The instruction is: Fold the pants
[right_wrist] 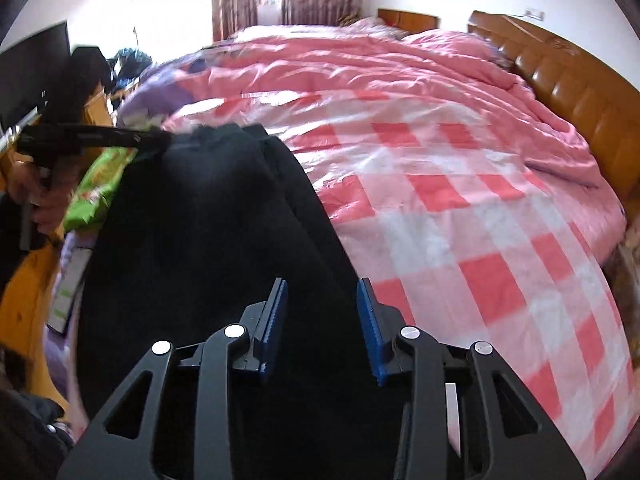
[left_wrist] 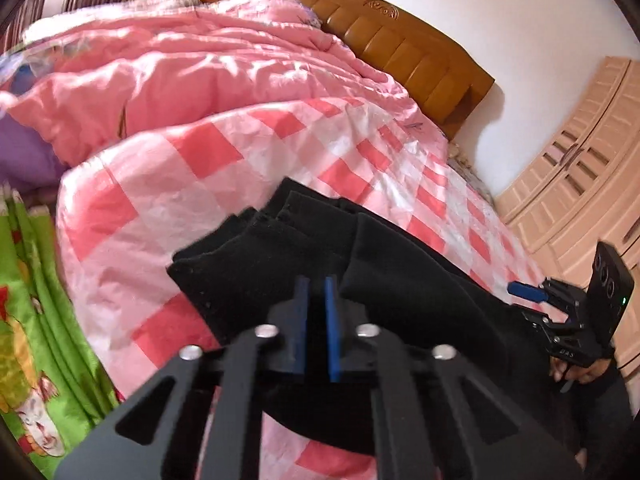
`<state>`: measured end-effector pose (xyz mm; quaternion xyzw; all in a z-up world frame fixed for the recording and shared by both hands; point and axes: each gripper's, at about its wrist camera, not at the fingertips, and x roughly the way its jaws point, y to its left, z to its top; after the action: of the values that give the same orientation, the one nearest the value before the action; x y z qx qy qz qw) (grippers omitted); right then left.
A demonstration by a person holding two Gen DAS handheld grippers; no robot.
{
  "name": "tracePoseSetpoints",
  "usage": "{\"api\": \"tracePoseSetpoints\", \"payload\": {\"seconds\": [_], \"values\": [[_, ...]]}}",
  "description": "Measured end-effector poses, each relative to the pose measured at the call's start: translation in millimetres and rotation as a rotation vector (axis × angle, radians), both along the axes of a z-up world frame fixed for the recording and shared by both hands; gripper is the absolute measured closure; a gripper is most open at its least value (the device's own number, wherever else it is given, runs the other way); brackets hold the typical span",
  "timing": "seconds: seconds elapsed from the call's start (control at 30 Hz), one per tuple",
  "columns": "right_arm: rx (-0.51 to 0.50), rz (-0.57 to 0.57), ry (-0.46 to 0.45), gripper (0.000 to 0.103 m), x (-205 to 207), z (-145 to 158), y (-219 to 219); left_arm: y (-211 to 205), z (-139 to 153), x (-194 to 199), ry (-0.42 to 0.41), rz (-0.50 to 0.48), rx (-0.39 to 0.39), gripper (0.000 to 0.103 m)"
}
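While left gripper (left_wrist: pixel 317 292) pinches pants (left_wrist: pixel 280 252) — right gripper (right_wrist: pixel 322 300) gapes.

1. The pants (left_wrist: pixel 280 256) (right_wrist: pixel 208 240) are black, of soft, thick fabric.
2. They lie on the bed's pink checked cover, folded lengthwise into a long band.
3. Layered edges stack at the far end.

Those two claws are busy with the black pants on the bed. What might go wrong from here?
The left claw is nearly shut on the black pants, seemingly on one bunched edge, so the cloth may slip free. The right claw is open over the pants; closing carelessly, it might catch only the top layer and leave the fold crooked. The checked quilt underneath is rumpled, so a pull could drag it too.
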<state>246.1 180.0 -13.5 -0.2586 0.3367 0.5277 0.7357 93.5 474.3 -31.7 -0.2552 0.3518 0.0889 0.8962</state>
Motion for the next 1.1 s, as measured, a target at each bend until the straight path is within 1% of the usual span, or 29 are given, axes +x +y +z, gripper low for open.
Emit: {"api": "tracePoseSetpoints", "payload": {"seconds": [0.03, 0.07, 0.13, 0.23, 0.3, 0.33, 0.37, 0.43, 0.47, 0.5, 0.53, 0.6, 0.63, 0.67, 0.7, 0.77, 0.8, 0.87, 0.9, 0.93, 0.97, 1.0, 1.03, 1.1], "values": [[-0.006, 0.008, 0.007, 0.067, 3.3, -2.5, 3.8, -1.9, 0.9, -0.6, -0.001, 0.0, 0.013, 0.102], [-0.011, 0.021, 0.014, 0.071, 6.5, -5.3, 8.0, -3.6, 1.6, -0.5, 0.001, 0.0, 0.029, 0.103], [0.002, 0.048, 0.026, 0.072, 6.4, -6.0, 10.4, -4.6, 1.6, -1.5, 0.004, 0.002, 0.039, 0.103], [0.007, 0.094, 0.038, 0.072, 2.8, -8.2, 13.6, -1.9, 2.5, -9.5, 0.004, 0.035, 0.029, 0.103], [-0.01, 0.104, 0.024, 0.072, 1.3, -13.5, 16.7, 0.1, 6.1, -23.1, -0.03, 0.065, 0.01, 0.1], [-0.005, 0.104, 0.029, 0.072, 2.7, -14.7, 17.0, 1.8, 7.2, -29.9, -0.048, 0.082, 0.001, 0.089], [-0.001, 0.101, 0.038, 0.072, 4.7, -15.2, 17.8, 4.6, 7.5, -38.2, -0.064, 0.106, -0.01, 0.067], [0.0, 0.089, 0.04, 0.072, 6.8, -15.5, 17.4, 12.0, 7.5, -53.2, -0.1, 0.166, -0.031, 0.047], [-0.002, 0.077, 0.036, 0.07, 7.3, -16.4, 16.8, 17.3, 5.8, -60.0, -0.106, 0.195, -0.042, 0.046], [-0.002, 0.074, 0.041, 0.07, 7.9, -16.7, 16.4, 22.5, 2.4, -63.3, -0.1, 0.204, -0.063, 0.046], [0.001, 0.075, 0.044, 0.07, 7.9, -16.6, 16.2, 27.1, -0.3, -64.6, -0.095, 0.205, -0.085, 0.046], [0.005, 0.094, 0.022, 0.075, 3.1, -15.2, 15.8, 37.7, -8.8, -67.5, -0.087, 0.213, -0.144, 0.046], [0.004, 0.1, 0.007, 0.078, 0.2, -14.8, 16.0, 39.6, -10.4, -67.0, -0.085, 0.214, -0.153, 0.046], [0.002, 0.111, -0.013, 0.084, -3.8, -14.7, 16.2, 41.6, -11.5, -66.2, -0.083, 0.217, -0.152, 0.047], [-0.001, 0.119, -0.047, 0.087, -9.7, -14.1, 16.4, 42.8, -11.7, -65.1, -0.082, 0.222, -0.149, 0.047], [-0.001, 0.118, -0.079, 0.091, -14.0, -13.0, 16.1, 43.5, -11.4, -60.8, -0.09, 0.216, -0.153, 0.047], [0.003, 0.111, -0.083, 0.093, -13.4, -12.4, 15.3, 43.5, -11.2, -57.5, -0.088, 0.213, -0.148, 0.047], [0.009, 0.102, -0.082, 0.094, -11.9, -11.2, 13.9, 43.4, -13.0, -46.0, -0.068, 0.21, -0.131, 0.047], [0.01, 0.099, -0.087, 0.094, -12.1, -10.9, 13.5, 44.7, -15.0, -40.6, -0.061, 0.209, -0.135, 0.047], [0.009, 0.098, -0.092, 0.094, -12.4, -10.8, 13.7, 45.5, -16.5, -36.1, -0.059, 0.207, -0.137, 0.054], [0.007, 0.098, -0.097, 0.094, -13.3, -10.6, 13.8, 44.7, -16.4, -33.1, -0.057, 0.209, -0.126, 0.084], [0.007, 0.098, -0.101, 0.094, -13.9, -10.2, 13.5, 42.9, -14.9, -30.2, -0.045, 0.214, -0.104, 0.095], [0.012, 0.095, -0.107, 0.094, -14.3, -9.1, 12.7, 39.4, -11.7, -28.6, -0.048, 0.216, -0.081, 0.097], [0.025, 0.089, -0.111, 0.096, -14.4, -7.3, 10.6, 26.3, 3.1, -31.5, -0.098, 0.223, -0.003, 0.098]]}}
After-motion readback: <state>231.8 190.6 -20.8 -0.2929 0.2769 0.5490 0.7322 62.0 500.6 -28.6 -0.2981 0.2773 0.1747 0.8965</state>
